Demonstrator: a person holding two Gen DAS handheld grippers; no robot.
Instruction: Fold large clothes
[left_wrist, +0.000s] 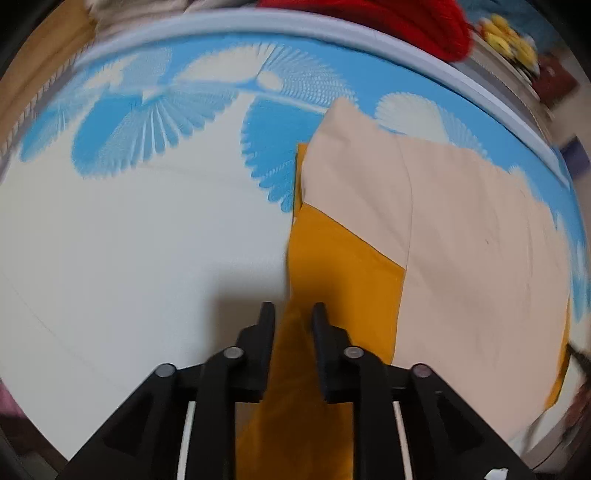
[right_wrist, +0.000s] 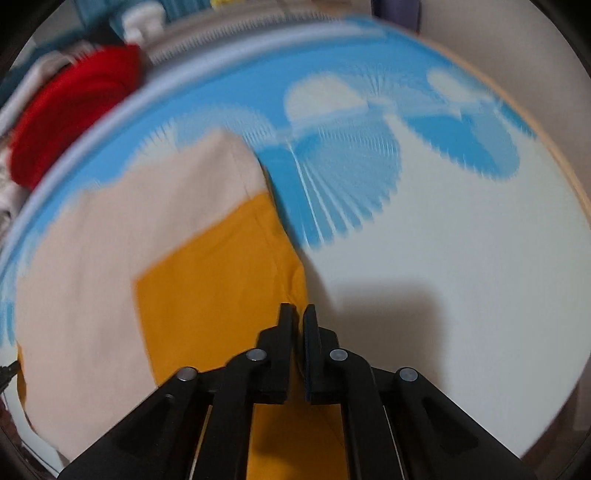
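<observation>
Both black hand-held grippers are pointed steeply down at the blue-and-white patterned bed (left_wrist: 110, 221). The left hand-held gripper (left_wrist: 293, 314) is parted around the mustard-and-beige folded garment (left_wrist: 461, 258); the right hand-held gripper (right_wrist: 300, 317) is barely apart at the garment's edge, beside bare sheet.

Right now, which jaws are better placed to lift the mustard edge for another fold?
Left, probably: the left gripper straddles the mustard garment edge, jaws apart. The right gripper is nearly closed.
</observation>
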